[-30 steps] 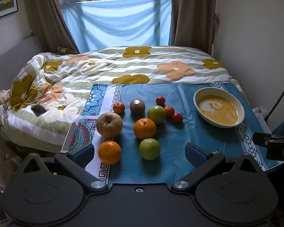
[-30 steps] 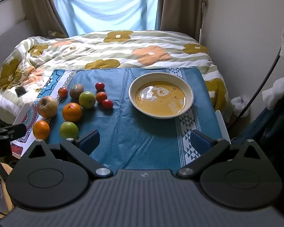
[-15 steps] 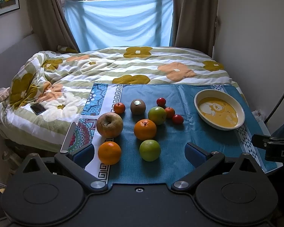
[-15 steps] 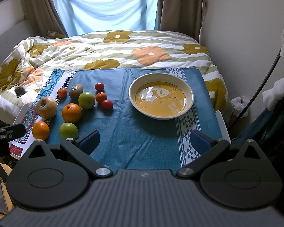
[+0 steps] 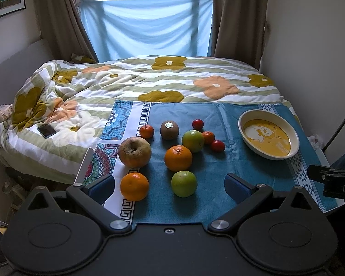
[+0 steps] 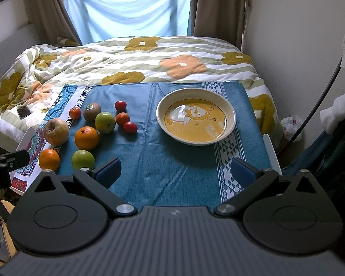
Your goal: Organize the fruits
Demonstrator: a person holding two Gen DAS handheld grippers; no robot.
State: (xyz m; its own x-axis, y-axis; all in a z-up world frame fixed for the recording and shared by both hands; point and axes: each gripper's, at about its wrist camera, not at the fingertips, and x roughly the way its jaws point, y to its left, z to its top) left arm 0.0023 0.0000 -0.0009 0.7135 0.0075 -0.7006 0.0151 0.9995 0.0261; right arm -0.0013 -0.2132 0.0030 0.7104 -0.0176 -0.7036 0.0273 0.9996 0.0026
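Note:
Several fruits lie on a blue cloth [image 5: 218, 165]: a brownish apple [image 5: 134, 151], two oranges [image 5: 134, 186] [image 5: 178, 158], two green apples [image 5: 184, 183] [image 5: 193, 137], a kiwi [image 5: 169, 130] and small red fruits [image 5: 217, 145]. A cream bowl with a yellow bear picture [image 5: 268, 138] stands empty at the right; it also shows in the right wrist view [image 6: 196, 117]. My left gripper [image 5: 170, 185] is open and empty, near the closest green apple and orange. My right gripper [image 6: 174, 172] is open and empty, in front of the bowl.
The cloth covers a small table at the foot of a bed with a flowered quilt [image 5: 149, 82]. A phone [image 5: 46, 130] lies on the quilt at left. A wall stands close on the right, with a black cable [image 6: 315, 112]. The other gripper shows at each view's side edge.
The left gripper has tilted up slightly, so the scene sits a little lower in its view. The right gripper has barely moved. No fruit has moved.

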